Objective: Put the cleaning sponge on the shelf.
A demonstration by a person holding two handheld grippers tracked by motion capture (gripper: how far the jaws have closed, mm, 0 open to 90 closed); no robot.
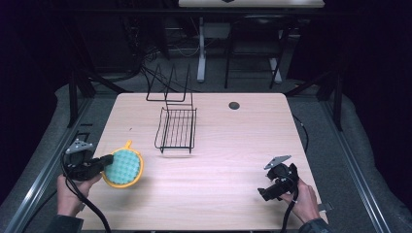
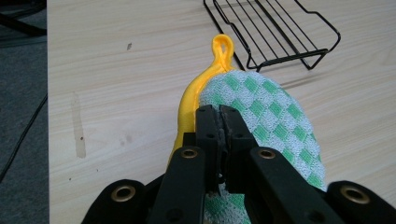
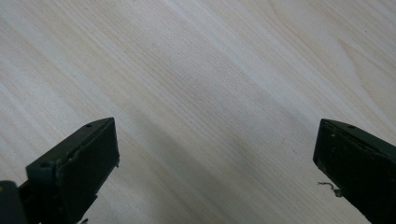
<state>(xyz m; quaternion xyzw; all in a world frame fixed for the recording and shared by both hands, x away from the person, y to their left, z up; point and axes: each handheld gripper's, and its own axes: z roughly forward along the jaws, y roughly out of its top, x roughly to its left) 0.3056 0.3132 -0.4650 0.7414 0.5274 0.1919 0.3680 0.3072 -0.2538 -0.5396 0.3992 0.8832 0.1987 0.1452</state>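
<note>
— Surroundings? Noted wire rack near table's far edge, left of centre; second wire frame standing at far edge behind it; dark round grommet near far edge, right of centre. Nothing between rack and pot holder.

— Pot holder? Seen near left edge, toward near-left corner: round pot holder, green-and-white checked face, yellow rim, hanging loop aimed at far edge. Raised or resting on wood, could not tell.

— Left gripper? Left gripper clamped tight on pot holder, jaws pinching cloth just inside yellow rim. Held by left hand at left edge.

— Right gripper? Right gripper near near-right corner, well apart from pot holder, in right hand. Jaws spread wide, bare wood between, nothing gripped.
</note>
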